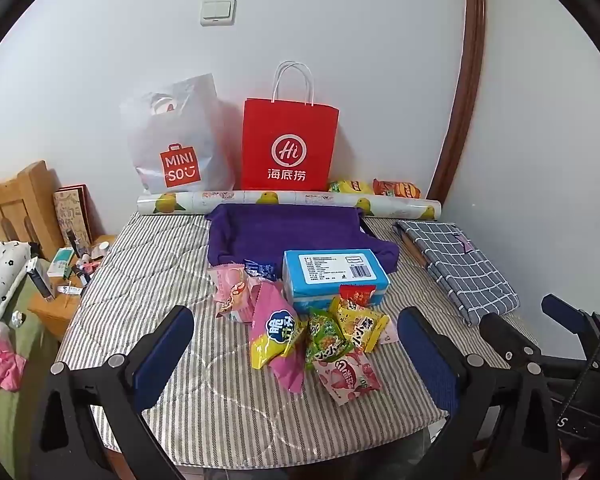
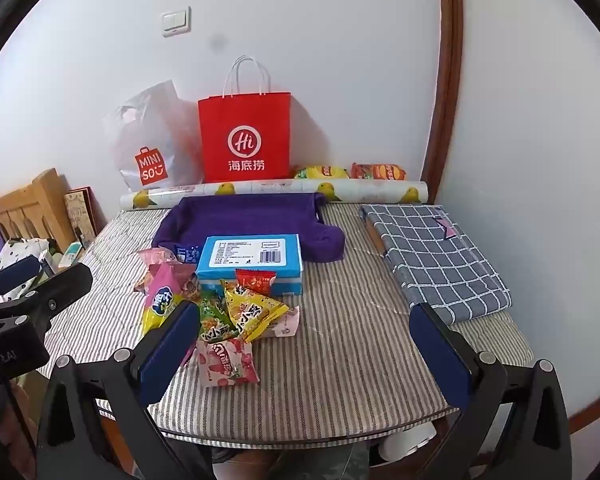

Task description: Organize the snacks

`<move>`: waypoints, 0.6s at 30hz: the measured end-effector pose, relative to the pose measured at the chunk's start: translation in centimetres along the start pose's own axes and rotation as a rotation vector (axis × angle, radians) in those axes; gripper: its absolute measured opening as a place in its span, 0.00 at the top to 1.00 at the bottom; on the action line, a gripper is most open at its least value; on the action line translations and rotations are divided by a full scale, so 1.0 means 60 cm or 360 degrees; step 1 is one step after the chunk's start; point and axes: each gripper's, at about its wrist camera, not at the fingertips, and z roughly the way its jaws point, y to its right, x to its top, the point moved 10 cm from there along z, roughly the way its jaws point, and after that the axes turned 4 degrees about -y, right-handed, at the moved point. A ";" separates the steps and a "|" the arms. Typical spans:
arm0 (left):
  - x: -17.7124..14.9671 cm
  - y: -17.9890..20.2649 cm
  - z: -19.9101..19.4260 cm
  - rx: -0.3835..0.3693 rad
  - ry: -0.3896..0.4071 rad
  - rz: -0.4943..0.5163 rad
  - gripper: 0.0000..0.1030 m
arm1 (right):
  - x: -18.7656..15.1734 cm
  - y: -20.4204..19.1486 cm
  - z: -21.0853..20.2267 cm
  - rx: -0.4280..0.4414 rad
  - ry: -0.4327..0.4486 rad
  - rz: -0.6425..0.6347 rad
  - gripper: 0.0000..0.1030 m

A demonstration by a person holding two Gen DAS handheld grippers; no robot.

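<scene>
A pile of several snack packets lies mid-table: a pink and yellow packet [image 1: 274, 334] [image 2: 162, 300], a green one [image 1: 326, 338] [image 2: 214, 320], a yellow one [image 1: 360, 322] [image 2: 254, 312] and a pink strawberry one [image 1: 346, 374] [image 2: 226, 362]. Behind them sits a blue box [image 1: 332, 280] [image 2: 252, 262], and behind that a purple fabric tray [image 1: 292, 232] [image 2: 244, 220]. My left gripper [image 1: 296, 354] hovers open above the table's front edge, the packets showing between its fingers. My right gripper [image 2: 304, 354] is open over bare striped cloth, right of the pile. Neither holds anything.
A red paper bag [image 1: 288, 148] [image 2: 244, 140] and a white plastic bag [image 1: 176, 144] stand at the wall behind a rolled wrap [image 1: 288, 202]. A folded checked cloth [image 1: 456, 264] [image 2: 436, 260] lies right. A cluttered nightstand [image 1: 64, 280] is left.
</scene>
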 end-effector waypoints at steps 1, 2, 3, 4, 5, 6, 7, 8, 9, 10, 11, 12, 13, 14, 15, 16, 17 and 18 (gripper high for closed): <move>0.000 -0.001 -0.001 -0.0005 0.0002 -0.0001 0.00 | 0.000 -0.001 0.000 0.0001 0.0001 -0.0002 0.00; 0.000 0.000 0.000 -0.0005 0.0001 0.0000 0.00 | 0.000 -0.002 -0.001 0.0002 0.0002 -0.0002 0.00; 0.000 0.000 0.000 -0.0007 0.0002 0.0000 0.00 | 0.000 -0.004 0.000 0.0001 0.0002 -0.0002 0.00; 0.000 0.000 -0.001 -0.0008 0.0002 0.0001 0.00 | 0.000 -0.004 -0.001 0.0001 0.0003 -0.0003 0.00; 0.000 0.000 0.000 -0.0007 0.0003 0.0001 0.00 | -0.001 -0.005 -0.001 0.0003 0.0004 -0.0005 0.00; 0.001 0.001 0.000 -0.0007 0.0003 0.0001 0.00 | -0.001 -0.006 -0.003 0.0004 0.0007 -0.0006 0.00; 0.001 0.001 0.000 -0.0010 0.0004 0.0002 0.00 | -0.001 -0.007 -0.003 0.0004 0.0009 -0.0008 0.00; 0.002 0.002 0.000 -0.0012 0.0004 0.0003 0.00 | 0.000 -0.008 -0.004 0.0004 0.0009 -0.0010 0.00; 0.003 0.002 0.001 -0.0012 0.0004 0.0004 0.00 | 0.001 -0.009 -0.004 0.0004 0.0011 -0.0012 0.00; 0.003 0.003 0.001 -0.0012 0.0004 0.0005 0.00 | 0.000 -0.009 -0.004 0.0004 0.0012 -0.0012 0.00; 0.001 0.001 0.000 -0.0011 0.0005 0.0001 0.00 | 0.000 -0.009 -0.004 0.0004 0.0011 -0.0012 0.00; 0.001 0.001 0.000 -0.0013 0.0005 0.0002 0.00 | 0.000 -0.009 -0.004 0.0004 0.0012 -0.0012 0.00; 0.001 0.001 0.000 -0.0013 0.0005 0.0001 0.00 | 0.000 -0.009 -0.004 0.0003 0.0012 -0.0012 0.00; 0.001 0.001 0.001 -0.0014 0.0004 -0.0001 0.00 | 0.001 -0.009 -0.004 0.0003 0.0012 -0.0011 0.00; 0.001 0.001 0.001 -0.0015 0.0002 -0.0003 0.00 | 0.001 -0.009 -0.004 0.0003 0.0012 -0.0010 0.00; -0.004 -0.003 0.001 -0.0014 0.0004 -0.0003 0.00 | 0.001 -0.009 -0.005 0.0006 0.0013 -0.0011 0.00; -0.004 -0.003 -0.001 -0.0015 0.0003 -0.0003 0.00 | 0.001 -0.009 -0.005 0.0008 0.0013 -0.0010 0.00; -0.003 -0.003 -0.004 -0.0014 0.0002 -0.0003 0.00 | 0.001 -0.009 -0.004 0.0008 0.0012 -0.0010 0.00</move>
